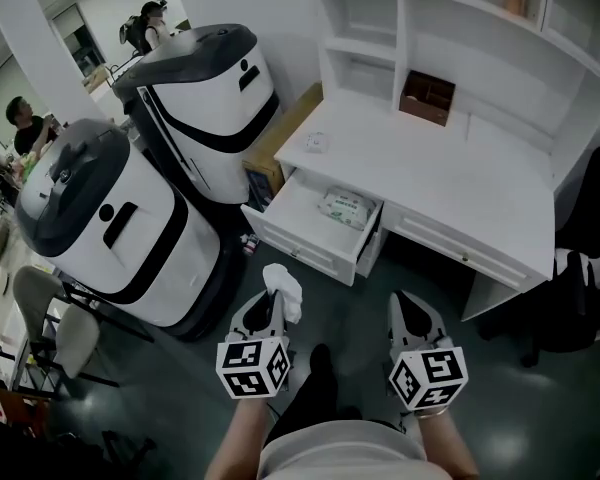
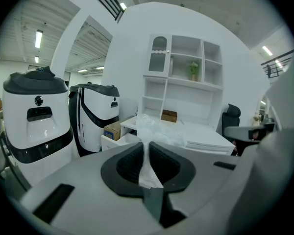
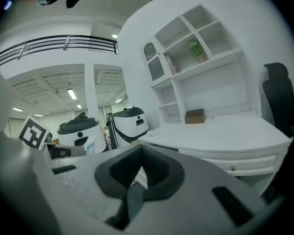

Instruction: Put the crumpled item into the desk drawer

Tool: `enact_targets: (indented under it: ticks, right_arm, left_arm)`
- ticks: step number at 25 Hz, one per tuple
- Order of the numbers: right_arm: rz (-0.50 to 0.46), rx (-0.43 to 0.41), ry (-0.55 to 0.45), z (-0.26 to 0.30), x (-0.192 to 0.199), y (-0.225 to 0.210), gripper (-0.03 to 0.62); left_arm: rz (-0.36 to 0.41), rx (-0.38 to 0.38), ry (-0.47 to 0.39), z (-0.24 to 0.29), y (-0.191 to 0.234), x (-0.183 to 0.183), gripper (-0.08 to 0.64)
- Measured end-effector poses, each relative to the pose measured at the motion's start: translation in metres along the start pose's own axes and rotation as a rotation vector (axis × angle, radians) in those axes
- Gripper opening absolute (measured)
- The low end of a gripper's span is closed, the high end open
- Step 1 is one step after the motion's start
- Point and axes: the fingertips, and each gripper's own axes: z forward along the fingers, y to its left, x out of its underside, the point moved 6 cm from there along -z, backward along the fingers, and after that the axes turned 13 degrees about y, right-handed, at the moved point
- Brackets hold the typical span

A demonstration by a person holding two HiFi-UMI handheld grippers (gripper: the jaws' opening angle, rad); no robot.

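The left gripper [image 1: 271, 301] has its jaws pressed onto the crumpled item [image 1: 283, 288], a white wad of thin wrap or tissue (which of the two I cannot tell). It pinches the wad by its lower tail, so the loose bulk stands up beyond the jaw tips; that hold should let the wad fall away once the jaws part. The wad hangs in the air short of the desk [image 1: 450, 183], just before the front wall of the open drawer [image 1: 302, 245], which is pulled out under the desk's left front corner. A pale packet [image 1: 348, 208] lies against the drawer's right side, leaving bare floor toward its left wall, the likelier spot for a drop. The right gripper [image 1: 413, 308] sits beside the left one with its jaws closed on nothing, apparently spare since the drawer needs no pulling.
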Motion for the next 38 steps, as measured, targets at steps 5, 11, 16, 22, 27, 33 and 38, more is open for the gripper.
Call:
enact_targets:
  ticks: [5,11,16,22,27,33,38]
  right_arm:
    - [0.023,0.028,0.019,0.043,-0.023,-0.005,0.002]
    - [0.047,0.067,0.025,0.089,-0.047,-0.008,0.002]
    - [0.059,0.114,0.023,0.116,-0.063,-0.01,0.002]
    - [0.07,0.159,0.0,0.138,-0.081,-0.013,0.002]
    - [0.075,0.176,0.008,0.145,-0.086,-0.017,0.002]
    - [0.087,0.168,0.009,0.161,-0.094,-0.032,0.002]
    - [0.072,0.121,-0.002,0.191,-0.116,-0.049,0.002]
  left_arm:
    - [0.03,0.005,0.029,0.044,0.02,-0.033,0.028]
    - [0.059,0.048,0.037,0.089,0.043,-0.071,0.028]
    - [0.085,0.069,0.053,0.119,0.06,-0.091,0.029]
    - [0.094,0.096,0.052,0.145,0.073,-0.111,0.029]
    - [0.107,0.092,0.075,0.161,0.08,-0.118,0.029]
    - [0.116,0.068,0.09,0.184,0.083,-0.128,0.028]
    - [0.106,0.038,0.103,0.21,0.084,-0.141,0.029]
